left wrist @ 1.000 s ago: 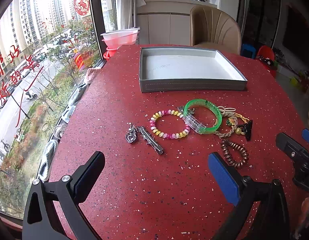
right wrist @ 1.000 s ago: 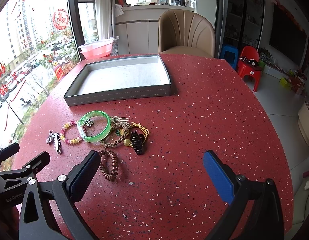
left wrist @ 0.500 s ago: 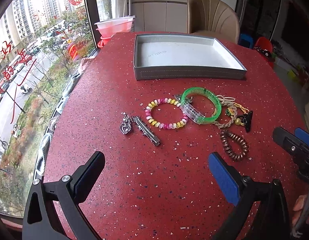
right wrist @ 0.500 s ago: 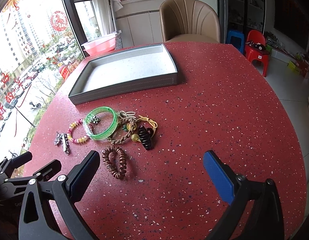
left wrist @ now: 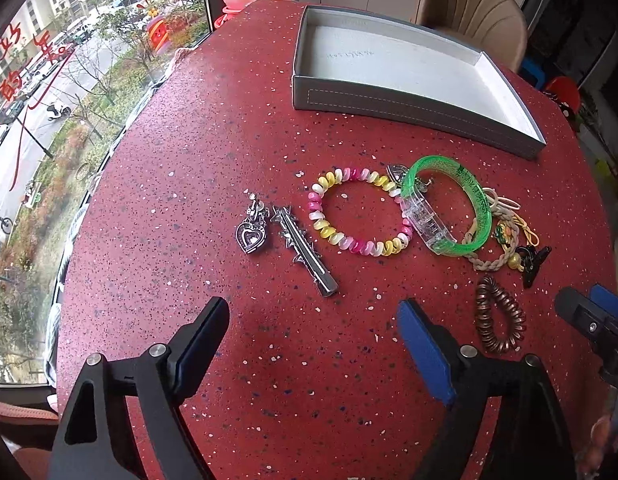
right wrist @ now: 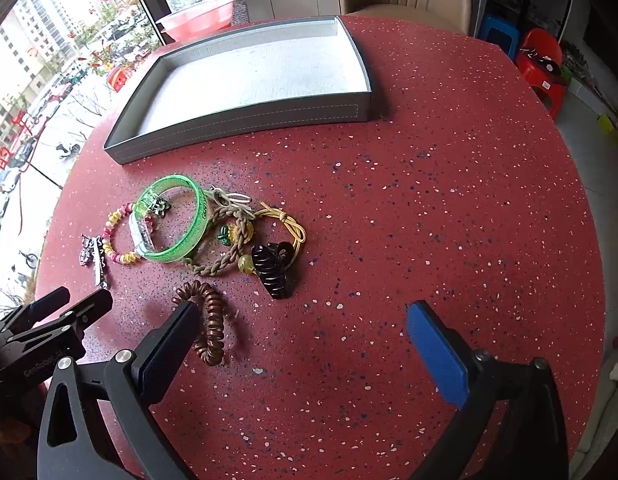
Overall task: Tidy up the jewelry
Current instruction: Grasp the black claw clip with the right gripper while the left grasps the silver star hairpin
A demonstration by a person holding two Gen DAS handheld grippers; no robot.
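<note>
Left gripper (left wrist: 313, 328) wide open, empty, above red speckled worktop (left wrist: 229, 128), near silver hair clip (left wrist: 305, 250). Right gripper (right wrist: 301, 332) wide open, empty, left finger just beside brown spiral hair tie (right wrist: 207, 322). Green translucent bangle (right wrist: 173, 218), pink-yellow beaded bracelet (left wrist: 359, 216), black claw clip (right wrist: 273, 266) clustered on worktop, near grey shallow tray (right wrist: 245, 120), not in it.
</note>
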